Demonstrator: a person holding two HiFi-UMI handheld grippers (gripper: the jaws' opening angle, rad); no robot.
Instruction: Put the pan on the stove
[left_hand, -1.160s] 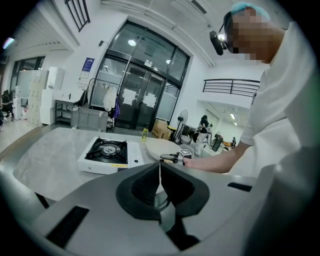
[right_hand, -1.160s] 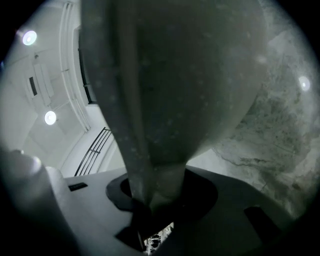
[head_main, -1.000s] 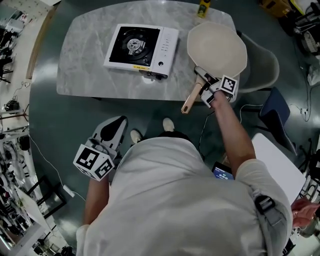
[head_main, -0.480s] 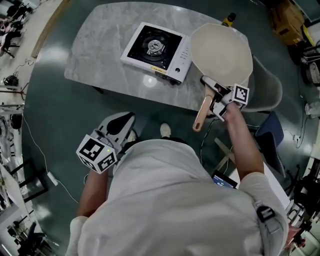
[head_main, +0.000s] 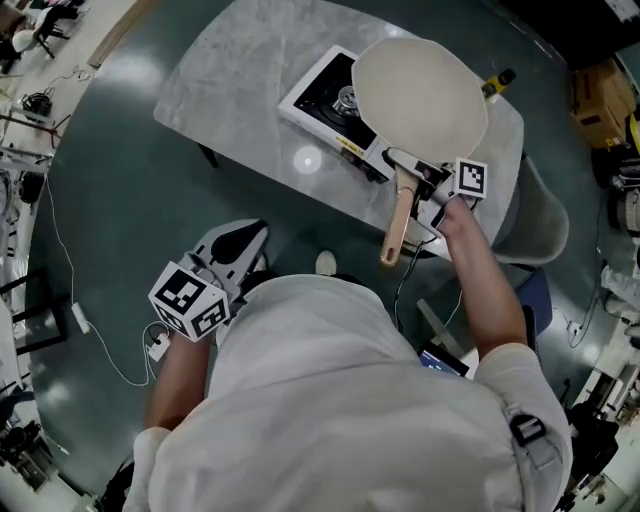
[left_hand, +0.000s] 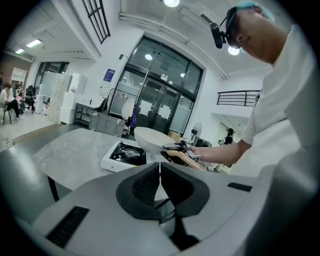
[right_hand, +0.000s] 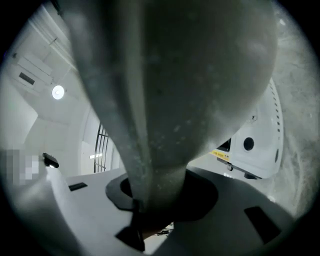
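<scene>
The cream pan (head_main: 415, 95) hangs in the air over the right part of the white gas stove (head_main: 318, 92), and hides that part. Its wooden handle (head_main: 397, 225) points back at me. My right gripper (head_main: 420, 185) is shut on the handle's neck close to the pan bowl. In the right gripper view the pan's grey underside (right_hand: 175, 75) fills the picture, with the stove's white panel (right_hand: 257, 145) below it on the right. My left gripper (head_main: 225, 262) hangs low by my hip, off the table, jaws shut with nothing between them (left_hand: 160, 182). It looks at the pan (left_hand: 150, 140) and the stove (left_hand: 125, 155).
The stove stands on a grey marble table (head_main: 240, 70). A yellow and black tool (head_main: 497, 80) lies at the table's far edge. A grey chair (head_main: 545, 230) stands to the right of the table. Cables (head_main: 60, 260) run over the dark floor at left.
The right gripper has carried the pan leftwards from the table's right end until it is over the stove. The left gripper has stayed by my hip.
</scene>
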